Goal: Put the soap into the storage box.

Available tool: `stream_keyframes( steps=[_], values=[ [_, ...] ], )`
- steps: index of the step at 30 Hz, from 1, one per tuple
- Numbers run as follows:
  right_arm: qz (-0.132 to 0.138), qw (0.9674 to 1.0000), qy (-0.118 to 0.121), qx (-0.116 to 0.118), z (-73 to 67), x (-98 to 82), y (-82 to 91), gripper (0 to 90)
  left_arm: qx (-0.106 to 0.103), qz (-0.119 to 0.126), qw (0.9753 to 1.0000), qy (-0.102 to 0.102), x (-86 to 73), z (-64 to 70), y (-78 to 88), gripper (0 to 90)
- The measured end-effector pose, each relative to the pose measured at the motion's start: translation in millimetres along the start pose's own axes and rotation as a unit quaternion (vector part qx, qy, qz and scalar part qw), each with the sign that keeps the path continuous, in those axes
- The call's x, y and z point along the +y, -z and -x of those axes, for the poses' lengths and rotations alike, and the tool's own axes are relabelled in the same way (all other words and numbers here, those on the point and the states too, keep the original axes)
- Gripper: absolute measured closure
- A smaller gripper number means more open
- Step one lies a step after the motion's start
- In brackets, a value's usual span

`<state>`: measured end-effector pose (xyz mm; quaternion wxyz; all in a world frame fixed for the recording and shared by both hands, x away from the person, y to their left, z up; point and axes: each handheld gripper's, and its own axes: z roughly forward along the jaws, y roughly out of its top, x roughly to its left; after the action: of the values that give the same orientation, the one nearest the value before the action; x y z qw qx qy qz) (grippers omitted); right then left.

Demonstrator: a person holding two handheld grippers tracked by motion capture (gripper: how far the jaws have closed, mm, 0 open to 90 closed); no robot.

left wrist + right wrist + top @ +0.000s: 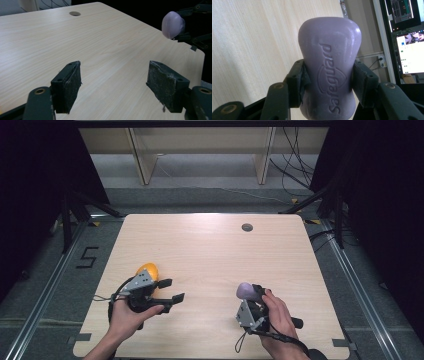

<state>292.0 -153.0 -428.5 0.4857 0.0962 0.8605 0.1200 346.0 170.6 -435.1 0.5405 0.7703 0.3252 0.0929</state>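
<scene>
**Kid:** So what is the right gripper (329,82) holding?

**Helper:** A purple soap bar (329,62). Both black jaws press on its sides, about halfway closed. The soap is smooth and rounded, a bit shiny, with letters pressed into its face. It sticks up out of the jaws.

**Kid:** Where is it on the table?

**Helper:** In the high view the right gripper (248,296) is near the front right part of the table (210,245), and the soap (244,290) sits at its tip. A hand (277,312) is wrapped around the gripper.

**Kid:** And the left gripper (113,85)?

**Helper:** Its jaws stand wide apart with nothing between them. You can see bare table between the pads (163,82). The pads are dark, rough and a little frayed at the edges.

**Kid:** Is it touching anything?

**Helper:** No. In the high view the left gripper (171,290) is at the front left. An orange thing (148,271), round and smooth, lies just behind it. I can't tell what it is.

**Kid:** What is the table like?

**Helper:** Light wood with fine lines in it, flat, with rounded corners. A small round hole (247,227) is near the far edge.
</scene>
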Motion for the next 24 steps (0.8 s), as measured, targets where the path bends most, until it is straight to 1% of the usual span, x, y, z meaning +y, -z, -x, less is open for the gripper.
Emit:
stream_keyframes(
  steps=[1, 2, 4, 5, 6, 7, 8, 9, 10, 11, 12, 13, 14, 15, 16, 17, 18, 19, 20, 22, 23, 24],
  values=[
    [0.000, 1.0000, -0.004, -0.003, -0.9, 0.5, 0.4, 50.1, -0.003, 0.000, 1.0000, -0.001, 1.9, 1.6, -3.9, 26.6],
    [-0.006, 0.9998, -0.019, -0.002, -2.9, 2.4, 1.8, 50.1, -0.004, 0.001, 1.0000, -0.003, 3.7, 3.5, -7.7, 26.4],
    [0.004, 1.0000, 0.002, -0.004, -0.7, 2.2, 1.7, 50.1, -0.006, -0.004, 1.0000, -0.006, 6.7, 6.5, -13.6, 26.4],
    [0.005, 1.0000, 0.000, -0.005, -1.4, 2.9, 2.0, 50.1, -0.015, -0.008, 0.9998, -0.009, 8.8, 8.1, -17.8, 26.4],
    [-0.007, 0.9996, -0.028, -0.005, -4.9, 5.1, 4.2, 50.1, -0.017, -0.008, 0.9998, -0.007, 10.1, 9.8, -20.1, 26.5],
    [-0.005, 0.9998, -0.021, -0.005, -4.5, 5.1, 4.5, 50.1, -0.026, -0.007, 0.9995, -0.012, 13.1, 11.2, -23.5, 26.6],
    [0.006, 0.9999, 0.004, -0.010, -2.3, 4.8, 3.5, 50.1, -0.028, -0.007, 0.9995, -0.012, 15.6, 13.3, -25.6, 26.6],
    [0.006, 0.9999, 0.006, -0.010, -2.6, 5.3, 3.6, 50.1, -0.028, -0.008, 0.9994, -0.017, 18.5, 15.1, -27.5, 26.8],
    [-0.002, 0.9999, -0.008, -0.009, -5.1, 6.4, 5.0, 50.1, -0.033, -0.006, 0.9993, -0.018, 21.1, 17.1, -29.8, 26.8],
    [0.006, 0.9999, 0.011, -0.012, -3.7, 6.1, 3.9, 50.1, -0.040, -0.007, 0.9990, -0.017, 23.7, 19.1, -32.2, 26.9],
    [-0.002, 0.9999, -0.009, -0.010, -6.7, 7.3, 5.5, 50.1, -0.047, -0.007, 0.9987, -0.019, 26.2, 20.9, -34.9, 27.1],
    [0.005, 0.9999, 0.010, -0.011, -4.9, 7.2, 5.4, 50.1, -0.049, -0.008, 0.9986, -0.018, 27.9, 22.6, -36.9, 27.3],
    [0.009, 0.9998, 0.015, -0.013, -5.1, 7.3, 4.6, 50.1, -0.055, -0.008, 0.9982, -0.023, 30.8, 24.6, -40.6, 27.8],
    [-0.002, 0.9999, -0.005, -0.013, -8.3, 8.5, 6.7, 50.1, -0.062, -0.007, 0.9977, -0.025, 32.6, 25.9, -43.9, 28.4],
    [-0.001, 0.9999, 0.000, -0.015, -8.2, 8.7, 6.7, 50.1, -0.066, -0.007, 0.9975, -0.024, 34.3, 27.6, -46.8, 28.8],
    [0.005, 0.9997, 0.015, -0.016, -6.8, 8.7, 6.5, 50.1, -0.069, -0.006, 0.9973, -0.023, 35.3, 28.5, -49.0, 28.9],
    [0.006, 0.9997, 0.017, -0.016, -6.7, 8.4, 6.6, 50.1, -0.073, -0.006, 0.9971, -0.021, 36.4, 29.8, -52.3, 29.0],
    [0.001, 0.9999, 0.002, -0.015, -9.6, 9.1, 7.2, 50.1, -0.072, -0.006, 0.9972, -0.018, 37.0, 31.1, -54.4, 29.0],
    [0.002, 0.9999, 0.004, -0.016, -10.2, 9.3, 7.4, 50.1, -0.071, -0.005, 0.9973, -0.018, 37.7, 32.4, -56.5, 29.1],
    [0.002, 0.9998, 0.002, -0.018, -11.8, 10.0, 8.1, 50.1, -0.081, -0.004, 0.9965, -0.021, 39.4, 33.9, -59.8, 29.7],
    [0.017, 0.9987, 0.040, -0.024, -8.3, 10.3, 7.1, 50.1, -0.085, -0.003, 0.9962, -0.018, 40.2, 34.8, -61.1, 30.5],
    [0.017, 0.9987, 0.040, -0.024, -8.3, 10.3, 7.1, 50.1, -0.092, -0.003, 0.9955, -0.020, 40.7, 34.7, -62.3, 30.5]
  ],
)
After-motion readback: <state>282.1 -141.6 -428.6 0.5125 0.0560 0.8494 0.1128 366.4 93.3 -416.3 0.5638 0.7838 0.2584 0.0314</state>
